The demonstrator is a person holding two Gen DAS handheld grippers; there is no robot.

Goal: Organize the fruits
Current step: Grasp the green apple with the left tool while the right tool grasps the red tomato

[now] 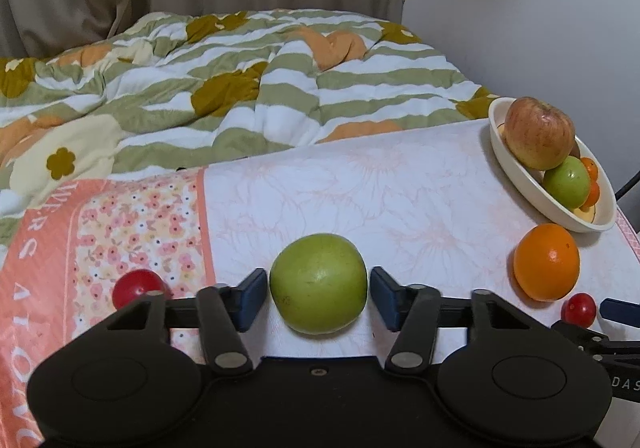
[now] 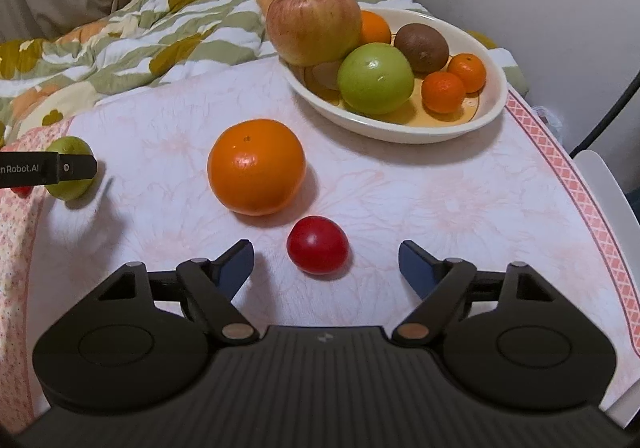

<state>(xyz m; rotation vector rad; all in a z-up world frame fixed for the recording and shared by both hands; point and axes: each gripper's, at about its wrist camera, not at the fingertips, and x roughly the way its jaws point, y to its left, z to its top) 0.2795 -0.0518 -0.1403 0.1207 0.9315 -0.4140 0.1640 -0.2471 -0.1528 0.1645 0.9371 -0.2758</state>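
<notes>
So the bowl (image 2: 494, 108) sits at about 1 o'clock on the table (image 2: 400, 208) in the right view and it's already pretty loaded: a big apple (image 2: 314, 24), a green fruit (image 2: 375, 78), a kiwi (image 2: 421, 42), an orange (image 2: 375, 26) tucked behind, and two little mandarins (image 2: 443, 91). I'd call that more than half done. What's left out on the cloth, big to small: a loose orange (image 2: 256, 166) at 11 o'clock from the right gripper (image 2: 326, 262), a guava (image 1: 318, 283), and two tomatoes, one dead ahead of the right gripper (image 2: 318, 244) and another (image 1: 136, 286) at 9 o'clock from the left gripper (image 1: 318, 298). Left gripper has the guava between its pads, nearly touching but with a sliver of gap each side, so not squeezing yet. Right gripper is spread wide around its tomato, nothing gripped. Four pieces to go, I reckon.
</notes>
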